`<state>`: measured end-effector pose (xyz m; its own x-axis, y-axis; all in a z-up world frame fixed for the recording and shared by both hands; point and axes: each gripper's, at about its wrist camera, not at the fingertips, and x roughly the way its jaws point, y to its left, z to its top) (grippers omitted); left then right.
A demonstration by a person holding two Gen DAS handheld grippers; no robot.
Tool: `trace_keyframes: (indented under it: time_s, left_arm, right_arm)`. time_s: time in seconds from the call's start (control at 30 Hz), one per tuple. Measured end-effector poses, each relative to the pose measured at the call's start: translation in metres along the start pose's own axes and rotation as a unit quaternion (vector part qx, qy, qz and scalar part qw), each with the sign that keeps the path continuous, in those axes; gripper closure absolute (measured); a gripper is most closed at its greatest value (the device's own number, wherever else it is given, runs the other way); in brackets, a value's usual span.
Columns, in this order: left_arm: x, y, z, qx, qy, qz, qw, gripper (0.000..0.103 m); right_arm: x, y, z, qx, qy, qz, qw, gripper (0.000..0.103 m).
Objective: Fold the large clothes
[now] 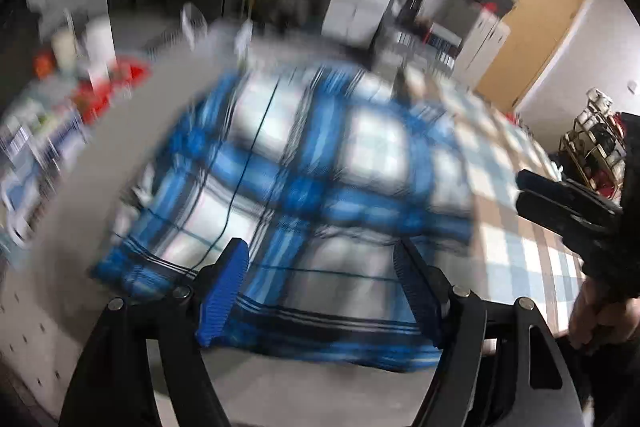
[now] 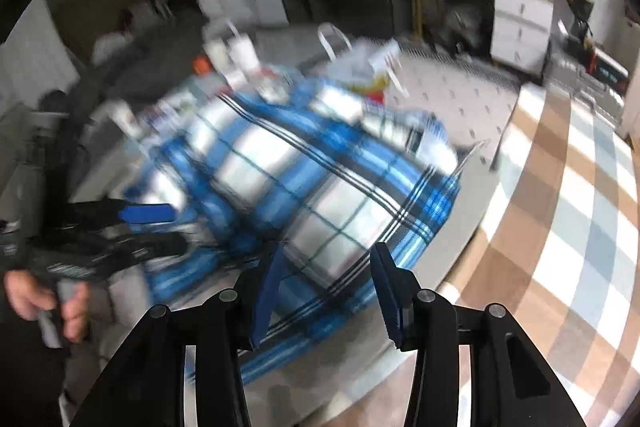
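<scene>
Blue-and-white plaid cloth, a large folded garment with dark thin stripes [image 1: 304,163], lies in a broad bundle on the pale grey table [image 1: 68,227], spread across its middle and blurred in both of my wrist views. Its near hem runs along the table's front edge, just under my fingers.

My left gripper [image 1: 320,287] hangs over that near hem with its blue ribbed pads standing wide apart; the cloth shows between them, but neither pad presses on it, so nothing is clamped. In the right wrist view I see the same gripper from the side, at the left edge of the cloth [image 2: 160,231], with my left hand [image 2: 44,299] wrapped round its handle.

My right gripper [image 2: 326,295] sits over the garment's near right corner, jaws partly apart, the cloth visible in the gap and not pinched. From the left wrist view its black fingers [image 1: 560,199] jut in from the right above the checked floor, with my right hand [image 1: 596,311] below them.

Beyond the cloth, small clutter of white cups and red items [image 1: 92,67] crowds the far left part of the table, too blurred to name. A beige, white and pale blue checked floor [image 2: 560,227] lies to the right of the table, and white drawer cabinets [image 2: 520,23] stand against the far wall.
</scene>
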<state>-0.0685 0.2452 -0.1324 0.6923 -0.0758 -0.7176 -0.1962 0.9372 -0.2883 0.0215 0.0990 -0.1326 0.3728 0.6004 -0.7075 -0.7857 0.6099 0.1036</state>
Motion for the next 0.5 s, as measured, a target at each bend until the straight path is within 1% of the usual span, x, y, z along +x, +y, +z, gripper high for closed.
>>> trace_keyframes:
  time_s: [0.03,0.07,0.13,0.17,0.2,0.23,0.3,0.37,0.4,0.43,0.5]
  left_arm:
    - [-0.022,-0.019,-0.004,0.018,-0.036,0.019,0.9990,0.032]
    - [-0.039,-0.035,-0.007,0.031,-0.062,0.037,0.9969,0.032]
    - [-0.076,-0.065,-0.021,0.058,-0.118,0.075,0.9885,0.031]
    - [-0.092,-0.079,-0.028,0.066,-0.145,0.090,0.9831,0.028]
    - [-0.107,-0.093,-0.034,0.070,-0.170,0.101,0.9778,0.016]
    - [-0.116,-0.106,-0.038,0.071,-0.190,0.104,0.9738,0.012]
    - [-0.137,-0.120,-0.051,0.063,-0.212,0.105,0.9695,0.010]
    - [-0.153,-0.124,-0.056,0.057,-0.221,0.104,0.9680,0.010]
    - [-0.149,-0.125,-0.056,0.055,-0.225,0.105,0.9672,0.009]
    - [-0.159,-0.132,-0.062,0.054,-0.234,0.106,0.9649,0.009]
    - [-0.166,-0.137,-0.070,0.050,-0.250,0.122,0.9592,0.009]
  right_arm:
    - [-0.023,0.006,-0.004,-0.017,-0.031,-0.003,0.999,0.053]
    - [-0.048,0.012,-0.009,-0.027,-0.065,-0.008,0.997,0.047]
    - [-0.082,0.018,-0.011,-0.033,-0.120,-0.007,0.992,0.018]
    - [-0.108,0.025,-0.016,-0.033,-0.165,-0.005,0.986,0.013]
    - [-0.127,0.028,-0.021,-0.033,-0.196,-0.005,0.980,0.007]
    - [-0.138,0.031,-0.022,-0.035,-0.223,0.000,0.974,0.001]
    - [-0.166,0.039,-0.031,-0.035,-0.279,0.002,0.960,0.000]
    - [-0.184,0.047,-0.039,-0.036,-0.310,-0.010,0.950,0.000]
    - [-0.189,0.048,-0.041,-0.031,-0.312,-0.020,0.949,0.000]
    - [-0.192,0.047,-0.046,-0.022,-0.309,-0.027,0.950,0.000]
    - [-0.198,0.047,-0.053,0.004,-0.294,-0.024,0.955,0.000]
